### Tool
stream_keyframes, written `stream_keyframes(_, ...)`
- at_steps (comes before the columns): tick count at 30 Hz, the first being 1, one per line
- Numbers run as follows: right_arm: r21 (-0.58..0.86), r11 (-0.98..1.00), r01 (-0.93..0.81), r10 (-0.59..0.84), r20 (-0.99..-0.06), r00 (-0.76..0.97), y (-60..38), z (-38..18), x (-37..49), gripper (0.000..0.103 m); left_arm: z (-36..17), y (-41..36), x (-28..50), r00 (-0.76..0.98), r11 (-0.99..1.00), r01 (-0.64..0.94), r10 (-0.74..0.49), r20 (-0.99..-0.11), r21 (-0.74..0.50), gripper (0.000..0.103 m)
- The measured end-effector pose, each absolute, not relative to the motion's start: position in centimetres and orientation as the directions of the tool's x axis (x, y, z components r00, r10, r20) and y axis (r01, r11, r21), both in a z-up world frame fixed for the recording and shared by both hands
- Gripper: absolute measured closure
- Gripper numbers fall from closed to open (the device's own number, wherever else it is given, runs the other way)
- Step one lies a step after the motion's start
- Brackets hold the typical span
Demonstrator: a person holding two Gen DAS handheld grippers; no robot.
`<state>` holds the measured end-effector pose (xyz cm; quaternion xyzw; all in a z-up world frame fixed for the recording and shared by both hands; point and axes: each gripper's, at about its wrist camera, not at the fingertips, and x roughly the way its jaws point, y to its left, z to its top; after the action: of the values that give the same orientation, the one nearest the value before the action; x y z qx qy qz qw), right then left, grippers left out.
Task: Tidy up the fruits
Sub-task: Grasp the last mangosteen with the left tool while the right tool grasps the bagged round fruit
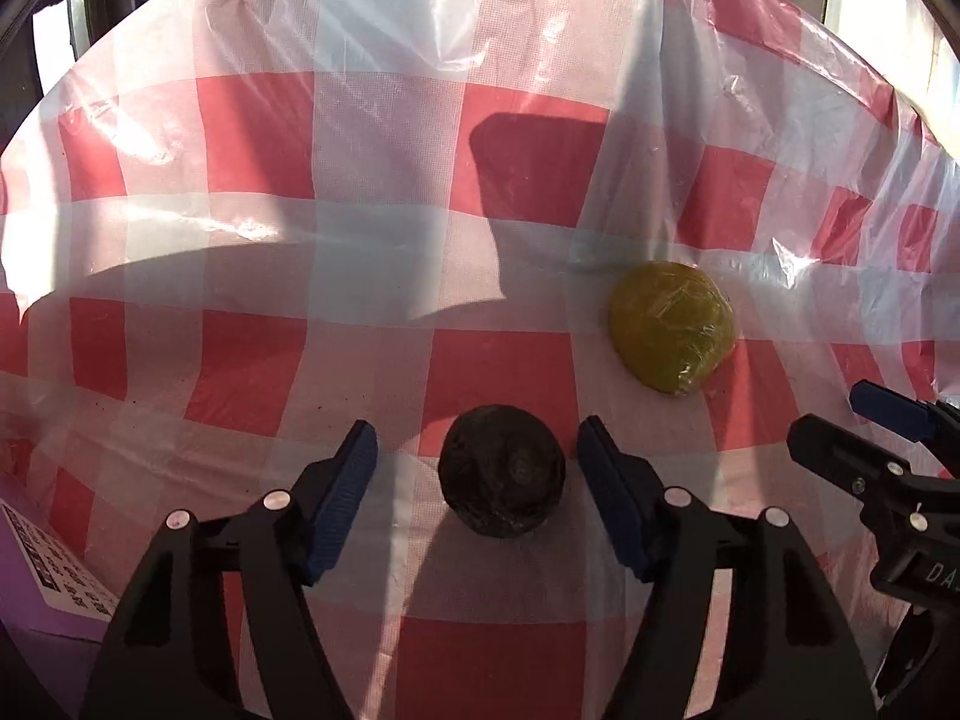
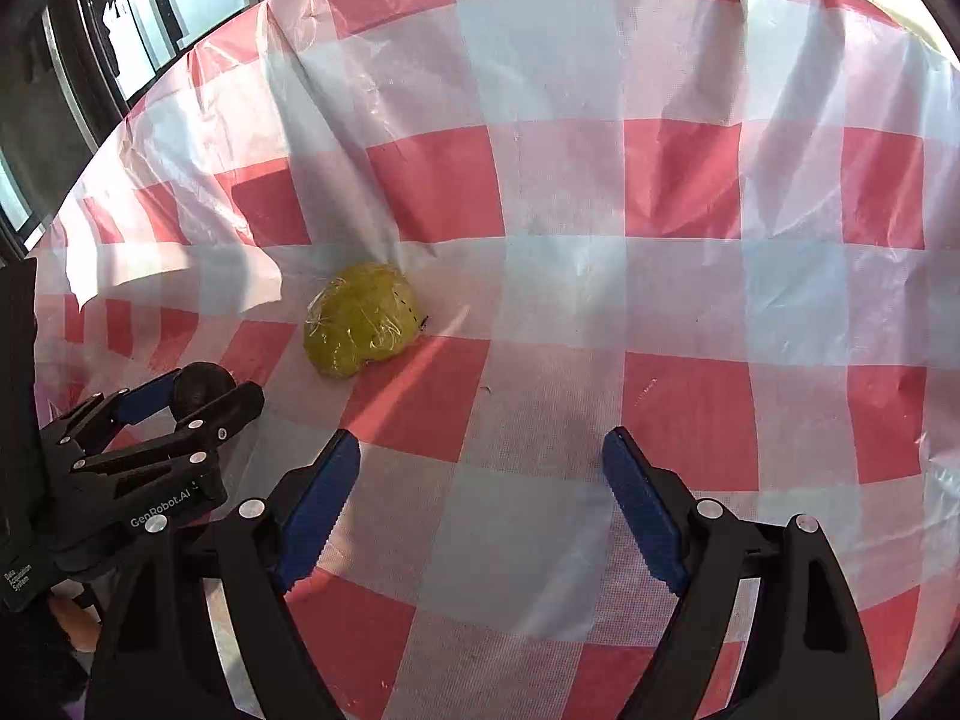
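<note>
A dark round fruit wrapped in film (image 1: 501, 471) lies on the red and white checked cloth (image 1: 252, 138). My left gripper (image 1: 477, 450) is open, its blue-padded jaws on either side of the dark fruit with gaps on both sides. A yellow-green wrapped fruit (image 1: 672, 327) lies further off to the right. In the right wrist view the yellow-green fruit (image 2: 360, 318) lies at left of centre. My right gripper (image 2: 480, 462) is open and empty over the cloth (image 2: 660, 210). The left gripper (image 2: 207, 390) shows there around the dark fruit (image 2: 201, 390).
The plastic cloth is wrinkled and rises at the back. A purple surface with a printed card (image 1: 54, 570) sits at the lower left. The right gripper (image 1: 840, 426) shows at the right edge. Windows (image 2: 120, 30) stand behind.
</note>
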<state>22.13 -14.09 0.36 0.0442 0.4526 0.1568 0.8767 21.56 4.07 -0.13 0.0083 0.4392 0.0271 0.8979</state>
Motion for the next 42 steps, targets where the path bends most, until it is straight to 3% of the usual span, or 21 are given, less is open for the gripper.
stream_keyframes(2,0.211,0.941,-0.266,0.326,-0.779,0.536,-12.7,0.3,23.8,0.022,-0.1,4.5,21.4,0.608,0.998,-0.037,0.056,-0.792,0.041,0.066)
stream_keyframes(10,0.077,0.901,-0.427,0.314,-0.795,0.519,-6.1,-0.1,27.3,0.021,-0.3,5.4,18.6,0.594,0.997,-0.053,0.071,-0.802,0.05,0.066)
stream_keyframes(12,0.039,0.881,-0.471,0.313,-0.795,0.52,-4.9,-0.2,27.3,0.026,-0.1,5.9,17.4,0.589,0.997,-0.061,0.076,-0.805,0.049,0.066)
stream_keyframes(13,0.037,0.881,-0.472,0.314,-0.792,0.523,-4.8,-0.1,27.3,0.036,0.0,5.8,17.0,0.585,0.997,-0.063,0.077,-0.807,0.05,0.066)
stream_keyframes(14,0.041,0.883,-0.468,0.317,-0.787,0.529,-5.0,0.0,27.2,0.044,0.1,5.5,16.6,0.58,0.997,-0.063,0.076,-0.811,0.048,0.067)
stream_keyframes(31,0.216,0.958,-0.191,0.286,-0.791,0.541,-17.1,0.0,8.4,0.044,1.0,-0.1,5.9,0.521,0.995,0.101,-0.049,-0.852,0.005,0.067)
stream_keyframes(42,0.194,0.97,-0.146,0.242,-0.815,0.526,-18.7,2.1,1.5,0.044,3.1,-2.0,2.9,0.477,0.974,0.22,-0.154,-0.865,-0.052,0.067)
